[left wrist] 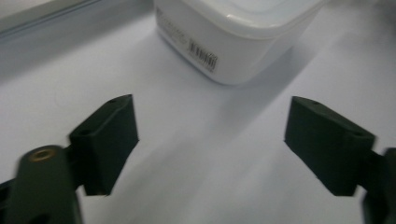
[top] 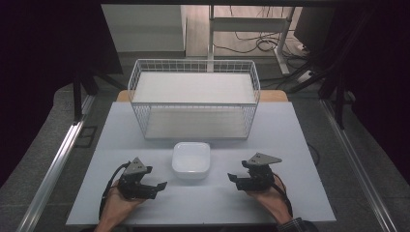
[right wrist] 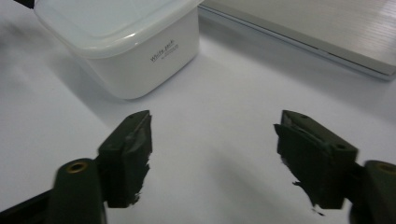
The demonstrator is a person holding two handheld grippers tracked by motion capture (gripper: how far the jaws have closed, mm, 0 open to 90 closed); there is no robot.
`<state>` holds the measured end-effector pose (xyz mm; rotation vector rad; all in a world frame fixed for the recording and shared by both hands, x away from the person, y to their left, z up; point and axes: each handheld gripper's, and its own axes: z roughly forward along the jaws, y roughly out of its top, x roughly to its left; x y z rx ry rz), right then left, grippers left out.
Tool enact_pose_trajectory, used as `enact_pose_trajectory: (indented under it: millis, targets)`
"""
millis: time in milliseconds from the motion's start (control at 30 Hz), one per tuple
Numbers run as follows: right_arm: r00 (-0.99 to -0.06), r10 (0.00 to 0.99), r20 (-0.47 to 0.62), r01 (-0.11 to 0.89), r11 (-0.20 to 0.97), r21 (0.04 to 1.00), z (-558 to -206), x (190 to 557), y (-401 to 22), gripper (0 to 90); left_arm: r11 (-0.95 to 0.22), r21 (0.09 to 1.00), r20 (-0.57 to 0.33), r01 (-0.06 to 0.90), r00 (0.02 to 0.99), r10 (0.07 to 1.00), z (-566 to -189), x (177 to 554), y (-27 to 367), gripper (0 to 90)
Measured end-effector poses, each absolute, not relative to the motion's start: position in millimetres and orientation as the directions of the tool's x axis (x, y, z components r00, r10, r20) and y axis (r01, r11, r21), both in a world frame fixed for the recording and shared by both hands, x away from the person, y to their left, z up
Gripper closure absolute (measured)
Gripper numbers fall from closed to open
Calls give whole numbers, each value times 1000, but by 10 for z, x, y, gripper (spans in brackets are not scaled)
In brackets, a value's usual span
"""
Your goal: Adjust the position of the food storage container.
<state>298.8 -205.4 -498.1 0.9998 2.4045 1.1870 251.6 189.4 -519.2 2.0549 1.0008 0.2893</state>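
Observation:
A white lidded plastic box (top: 191, 161) sits on the white table, just in front of a white wire basket (top: 194, 98). My left gripper (top: 161, 186) rests low at the box's left, open, with bare table between its jaws; the box (left wrist: 233, 37) lies ahead of it, a barcode label on its side. My right gripper (top: 233, 179) sits at the box's right, open too, nothing between its jaws. In the right gripper view the box (right wrist: 126, 46) stands ahead to the left, with printed lettering on its wall.
The wire basket holds a white shelf level and stands at the table's far middle. A wooden board (right wrist: 327, 32) lies beyond the table edge in the right gripper view. Metal rails (top: 53, 164) run along both sides of the table. Desk legs and cables show behind.

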Motion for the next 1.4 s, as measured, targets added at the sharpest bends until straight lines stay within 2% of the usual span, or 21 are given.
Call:
enact_pose_trajectory:
  millis: [200, 233, 300, 333, 367, 400, 433, 533, 567, 600, 700, 733, 867, 1133, 1400]
  targets:
    - [-754, 654, 54, 457, 464, 759, -4973, 3068, -1942, 451, -332, 749, -179, 573, 658, 731, -5155, 2631, 1860, 416]
    - [-754, 654, 54, 457, 464, 759, -4973, 3068, -1942, 451, -332, 749, -179, 573, 658, 731, -5155, 2631, 1860, 448]
    - [-754, 652, 77, 470, 455, 757, -4965, 3099, -1906, 500, -315, 760, -188, 569, 656, 731, -5134, 2666, 1854, 481]
    - [-762, 640, 95, 475, 454, 754, -4957, 3117, -1869, 546, -307, 767, -188, 564, 655, 732, -5120, 2704, 1846, 548]
    - [-764, 638, 93, 473, 457, 753, -4952, 3125, -1853, 589, -307, 768, -187, 562, 655, 732, -5115, 2725, 1844, 577]
    - [-764, 638, 93, 473, 457, 753, -4952, 3125, -1853, 589, -307, 768, -187, 562, 655, 732, -5115, 2725, 1844, 606]
    - [-768, 633, 92, 471, 462, 752, -4950, 3134, -1834, 647, -303, 769, -187, 563, 651, 735, -5112, 2745, 1836, 606]
    - [-773, 631, 59, 443, 471, 763, -4924, 3200, -1764, 760, -302, 774, -182, 556, 652, 736, -5102, 2861, 1816, 694]
    - [-773, 631, 59, 443, 471, 763, -4924, 3200, -1764, 760, -302, 774, -182, 556, 652, 736, -5102, 2861, 1816, 713]
    - [-777, 628, 48, 430, 473, 769, -4914, 3251, -1722, 805, -313, 771, -166, 554, 650, 742, -5109, 2921, 1798, 733]
    - [-781, 622, 56, 431, 472, 769, -4915, 3297, -1676, 847, -311, 767, -170, 562, 645, 745, -5128, 2976, 1786, 804]
    - [-783, 620, 55, 432, 478, 765, -4926, 3335, -1621, 887, -311, 765, -172, 565, 644, 746, -5138, 3003, 1782, 829]
    - [-787, 614, 51, 437, 498, 749, -4969, 3412, -1512, 892, -306, 757, -185, 577, 638, 747, -5164, 3101, 1748, 900]
    - [-775, 630, 60, 463, 500, 731, -5067, 3579, -1346, 892, -314, 743, -180, 592, 628, 757, -5236, 3240, 1655, 900]
    - [-759, 649, 50, 479, 505, 718, -5077, 3552, -1323, 892, -322, 737, -173, 594, 627, 759, -5228, 3181, 1598, 900]
